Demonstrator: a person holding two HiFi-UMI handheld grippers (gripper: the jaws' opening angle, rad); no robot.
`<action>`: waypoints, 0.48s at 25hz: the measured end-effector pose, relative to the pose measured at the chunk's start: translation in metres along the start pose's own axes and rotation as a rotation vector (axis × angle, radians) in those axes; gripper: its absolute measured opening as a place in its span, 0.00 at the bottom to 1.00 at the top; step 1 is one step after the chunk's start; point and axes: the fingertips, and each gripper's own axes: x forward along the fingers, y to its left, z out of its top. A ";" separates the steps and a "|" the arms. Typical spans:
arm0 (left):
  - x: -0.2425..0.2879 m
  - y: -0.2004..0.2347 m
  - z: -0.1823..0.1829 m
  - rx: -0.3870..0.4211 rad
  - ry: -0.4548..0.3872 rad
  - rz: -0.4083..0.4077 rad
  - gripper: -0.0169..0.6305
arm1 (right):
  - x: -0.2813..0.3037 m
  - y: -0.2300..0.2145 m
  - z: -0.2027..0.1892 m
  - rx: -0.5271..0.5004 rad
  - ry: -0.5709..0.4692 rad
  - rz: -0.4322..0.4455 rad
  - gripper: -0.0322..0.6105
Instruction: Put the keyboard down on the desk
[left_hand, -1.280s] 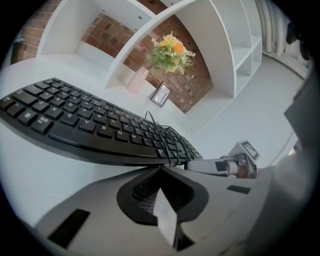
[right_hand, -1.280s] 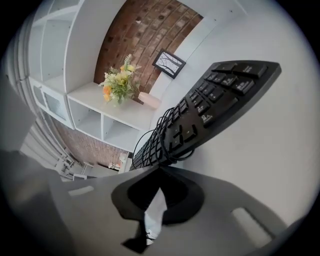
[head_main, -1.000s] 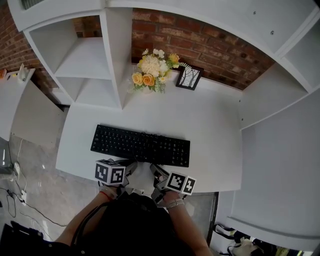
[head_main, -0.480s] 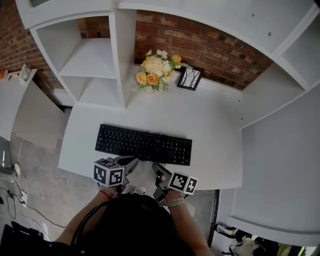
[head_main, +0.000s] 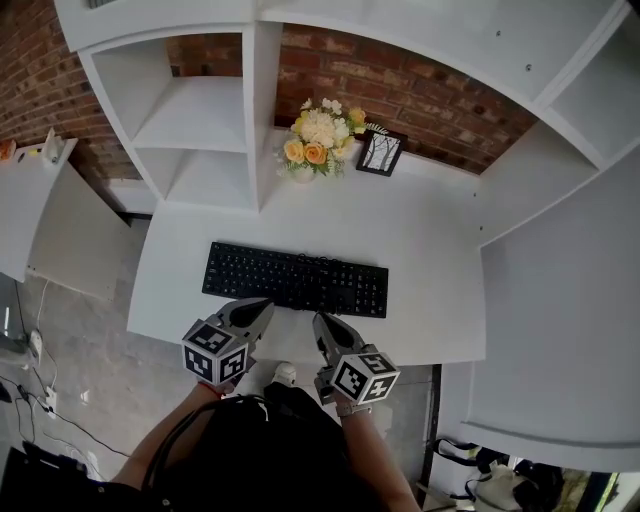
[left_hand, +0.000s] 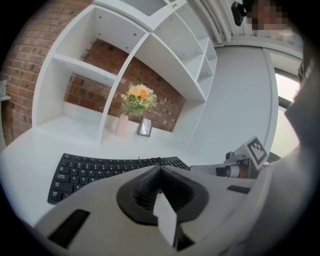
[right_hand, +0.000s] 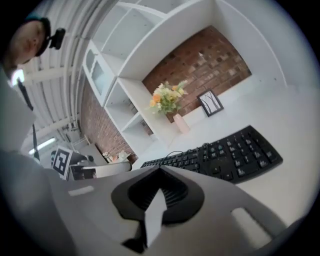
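Observation:
The black keyboard (head_main: 295, 279) lies flat on the white desk (head_main: 430, 250), parallel to its front edge. It also shows in the left gripper view as keyboard (left_hand: 95, 170) and in the right gripper view as keyboard (right_hand: 227, 154). My left gripper (head_main: 262, 304) hovers just in front of the keyboard's middle, shut and empty. Beside it, my right gripper (head_main: 318, 320) is also shut with nothing in it, a little nearer the desk's front edge. Neither touches the keyboard. In each gripper view the jaws meet: left gripper (left_hand: 160, 168), right gripper (right_hand: 160, 170).
A vase of yellow and white flowers (head_main: 318, 136) and a small picture frame (head_main: 380, 153) stand at the back by the brick wall. White shelf compartments (head_main: 195, 120) rise at the back left; a white side panel (head_main: 560, 300) bounds the right.
Both grippers have drawn back from the keyboard's front edge and lifted, tips now pointing at it. The keyboard has stayed flat on the desk.

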 end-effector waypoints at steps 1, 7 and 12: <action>-0.004 -0.001 0.004 0.013 -0.012 0.001 0.01 | -0.001 0.006 0.003 -0.055 -0.010 -0.003 0.05; -0.025 -0.004 0.020 0.069 -0.073 0.014 0.01 | -0.006 0.037 0.016 -0.255 -0.075 -0.028 0.05; -0.042 -0.002 0.030 0.090 -0.124 0.035 0.01 | -0.018 0.049 0.025 -0.339 -0.139 -0.063 0.05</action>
